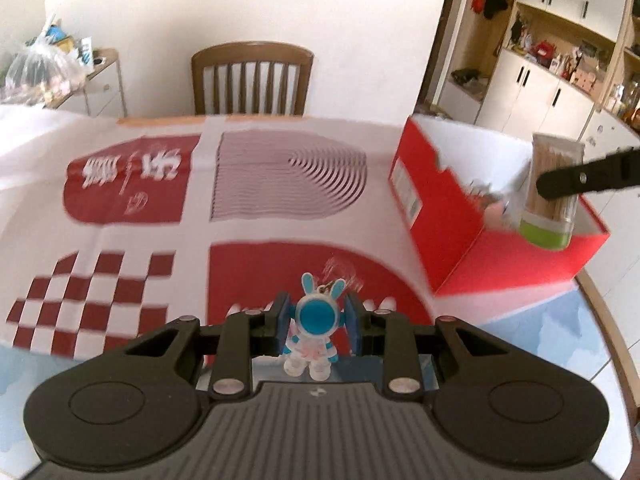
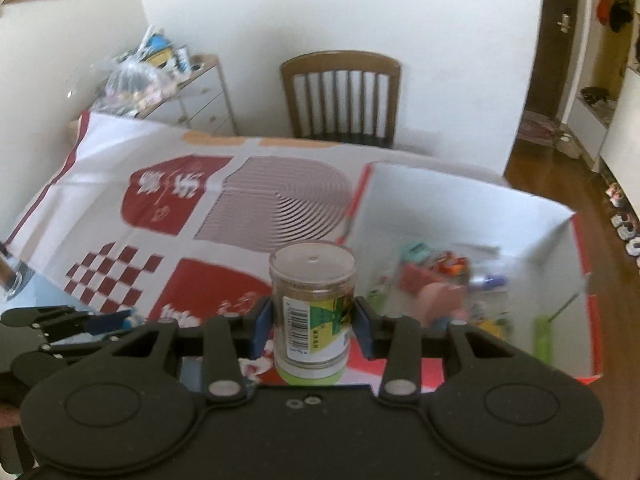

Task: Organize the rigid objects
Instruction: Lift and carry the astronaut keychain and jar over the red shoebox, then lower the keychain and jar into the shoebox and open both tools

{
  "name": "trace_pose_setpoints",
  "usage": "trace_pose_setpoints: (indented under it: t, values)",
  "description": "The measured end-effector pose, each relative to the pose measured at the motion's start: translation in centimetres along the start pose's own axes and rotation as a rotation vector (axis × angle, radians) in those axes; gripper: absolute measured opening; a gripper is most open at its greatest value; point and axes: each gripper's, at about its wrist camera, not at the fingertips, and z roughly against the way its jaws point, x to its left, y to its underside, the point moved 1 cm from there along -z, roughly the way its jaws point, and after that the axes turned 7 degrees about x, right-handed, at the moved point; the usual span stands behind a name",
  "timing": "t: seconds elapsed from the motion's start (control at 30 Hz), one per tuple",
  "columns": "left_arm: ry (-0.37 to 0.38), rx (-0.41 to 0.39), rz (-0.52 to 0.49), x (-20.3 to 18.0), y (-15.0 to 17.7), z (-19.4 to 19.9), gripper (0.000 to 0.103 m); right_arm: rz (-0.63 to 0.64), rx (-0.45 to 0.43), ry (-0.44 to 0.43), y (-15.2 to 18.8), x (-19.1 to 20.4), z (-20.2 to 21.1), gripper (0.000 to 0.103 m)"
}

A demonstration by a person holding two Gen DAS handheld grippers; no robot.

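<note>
Above the red-patterned tabletop, left gripper fingers clamp a blue rabbit astronaut figurine; right gripper fingers clamp an upright green-based toothpick jar, red box at 2 o'clock.

I count two grippers, the left gripper and the right gripper. I see one bunny figure, one toothpick jar, and one red box. One patterned cloth covers the table, and one chair stands behind it. Inside the box I make out a jumble of small items, too blurred for me to number.
</note>
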Motion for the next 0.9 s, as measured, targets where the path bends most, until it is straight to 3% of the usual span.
trace_pose_setpoints:
  t: [0.4, 0.9]
  values:
    - [0.038, -0.078, -0.081, -6.0, -7.4, -0.7, 0.028, -0.050, -0.065, 0.094, -1.0, -7.6, 1.4, 0.042]
    - [0.073, -0.014, -0.201, -14.4, -11.8, -5.3, 0.028, -0.067, -0.020, 0.187, -0.5, -14.7, -1.0, 0.042]
